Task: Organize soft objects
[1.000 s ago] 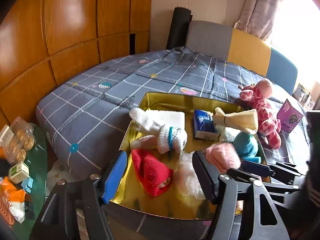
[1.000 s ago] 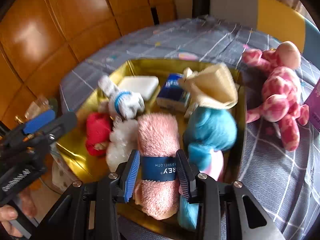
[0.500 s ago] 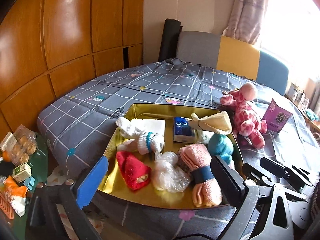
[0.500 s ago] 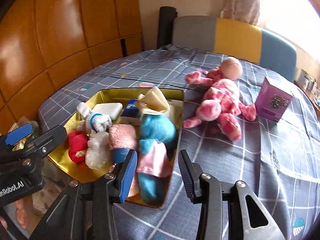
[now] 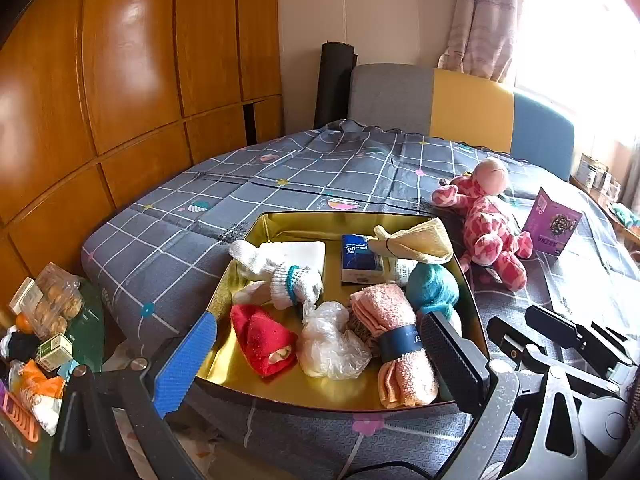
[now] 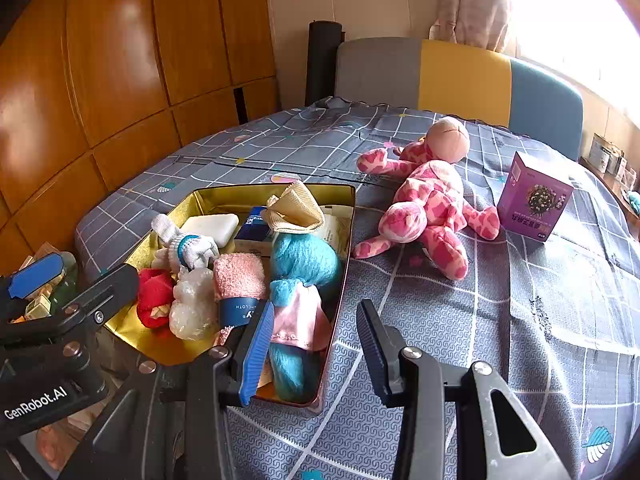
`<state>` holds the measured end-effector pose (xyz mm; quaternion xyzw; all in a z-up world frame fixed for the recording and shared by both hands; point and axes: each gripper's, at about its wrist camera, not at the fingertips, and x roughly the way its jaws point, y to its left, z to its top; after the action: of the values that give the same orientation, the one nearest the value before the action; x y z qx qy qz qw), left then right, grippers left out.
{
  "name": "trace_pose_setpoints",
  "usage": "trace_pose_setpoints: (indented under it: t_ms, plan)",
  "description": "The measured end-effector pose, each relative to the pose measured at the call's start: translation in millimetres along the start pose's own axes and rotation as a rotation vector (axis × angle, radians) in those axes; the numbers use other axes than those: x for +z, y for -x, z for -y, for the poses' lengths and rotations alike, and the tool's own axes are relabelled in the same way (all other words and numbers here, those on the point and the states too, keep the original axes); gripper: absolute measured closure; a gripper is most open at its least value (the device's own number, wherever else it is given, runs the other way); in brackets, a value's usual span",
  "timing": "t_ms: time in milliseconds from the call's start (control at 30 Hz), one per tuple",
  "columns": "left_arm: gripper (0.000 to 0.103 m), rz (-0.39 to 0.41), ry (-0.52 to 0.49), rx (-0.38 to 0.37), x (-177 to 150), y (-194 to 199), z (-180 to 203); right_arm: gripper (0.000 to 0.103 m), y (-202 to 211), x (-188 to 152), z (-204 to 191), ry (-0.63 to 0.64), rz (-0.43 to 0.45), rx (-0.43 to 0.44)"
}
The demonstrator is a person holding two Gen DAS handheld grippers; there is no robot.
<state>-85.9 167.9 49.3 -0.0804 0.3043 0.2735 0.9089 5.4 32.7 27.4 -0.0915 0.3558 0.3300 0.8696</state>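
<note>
A gold tin tray [image 5: 280, 224] [image 6: 224, 196] on the grey checked table holds a red sock [image 5: 262, 338], white gloves [image 5: 280, 276], a plastic bag [image 5: 332, 344], a rolled pink towel [image 5: 396, 340] [image 6: 238, 276], a blue yarn doll [image 6: 300, 268], a tissue pack [image 5: 356, 258] and a yellow cloth [image 5: 416, 238]. A pink plush giraffe [image 6: 428, 200] [image 5: 488, 220] lies on the table right of the tray. My left gripper [image 5: 320, 364] is open in front of the tray. My right gripper [image 6: 316, 352] is open and empty at the tray's near right corner.
A purple box [image 6: 532, 196] stands right of the giraffe. A grey, yellow and blue sofa back [image 6: 460, 76] lies behind the table. Wooden panels line the left wall. Snack packs [image 5: 44, 312] sit on a low green table at left.
My right gripper let go of the pink towel in the tray, opened, pulled back and swung right. My left gripper opened wider and drew back from the tray.
</note>
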Motion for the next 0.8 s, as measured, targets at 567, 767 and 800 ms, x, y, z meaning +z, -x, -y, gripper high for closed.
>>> trace_pose_setpoints:
  t_ms: [567,767,800]
  plan:
    - [0.000,-0.014,0.011,0.003,-1.0,-3.7,-3.4,0.060,-1.6,-0.8,-3.2,0.004,-0.004,0.006]
    - [0.000,-0.013,0.012,0.007,-1.2,-3.5,-3.6,0.060,-1.4,-0.7,-3.4,0.003,-0.005,0.007]
    - [0.000,-0.014,0.013,0.007,-1.3,-3.4,-3.6,0.060,-1.1,-0.6,-3.5,0.003,-0.005,0.007]
